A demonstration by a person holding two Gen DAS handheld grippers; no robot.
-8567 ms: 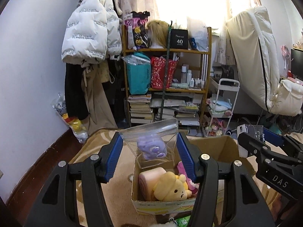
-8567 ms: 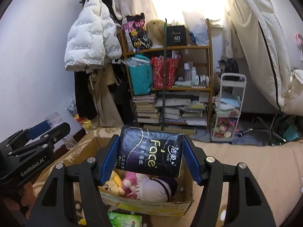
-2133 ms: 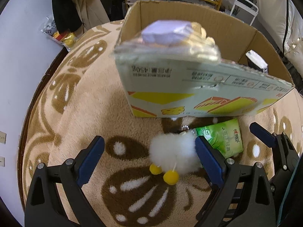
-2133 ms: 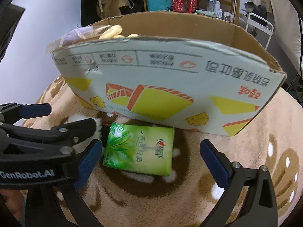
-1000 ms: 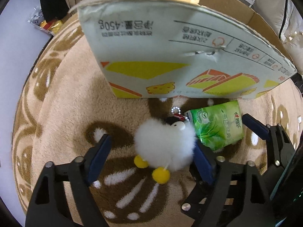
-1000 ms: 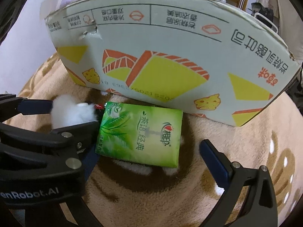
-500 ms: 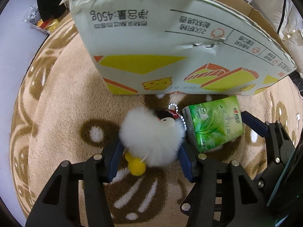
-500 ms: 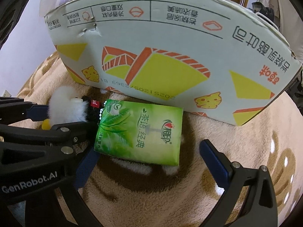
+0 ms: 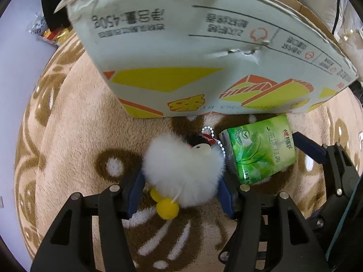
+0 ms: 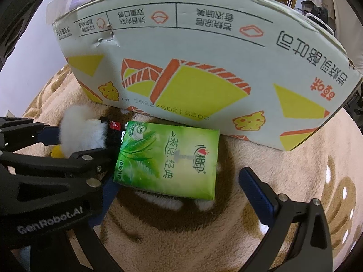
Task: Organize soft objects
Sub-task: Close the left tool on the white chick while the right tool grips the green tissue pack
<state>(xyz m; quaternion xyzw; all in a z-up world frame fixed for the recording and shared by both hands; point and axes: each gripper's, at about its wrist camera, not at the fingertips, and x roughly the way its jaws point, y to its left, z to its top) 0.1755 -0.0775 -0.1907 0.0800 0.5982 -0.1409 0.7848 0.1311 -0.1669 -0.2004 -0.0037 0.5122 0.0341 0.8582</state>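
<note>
Since a second ago the left tool (image 9: 181, 187) has gone from standing wide around the white fluffy toy (image 9: 185, 170) to clamping it: its blue pads now press into the fur on both sides. The toy lies on the brown-patterned blanket (image 9: 74, 136), just near of the cardboard box (image 9: 192, 52), its bead chain (image 9: 213, 136) touching the green tissue pack (image 9: 261, 149) to its right. The right tool (image 10: 181, 179) has hardly shifted; it stands spread around the tissue pack, pads clear of it on both sides.

The step in hand looks like lifting the toy into the box. To do it well, the grip should sit on the toy's body rather than only its fur, since loose fluff can slip out on the way up. The lift should go straight up first, so the chain comes away from the pack without dragging it, and high enough to clear the tall near wall of the box. The yellow pompoms (image 9: 166, 205) dangle below and could catch on the rim.

Both tools point steeply down at the blanket, side by side, the left one's black frame (image 10: 45, 165) crowding the left of the right wrist view.
</note>
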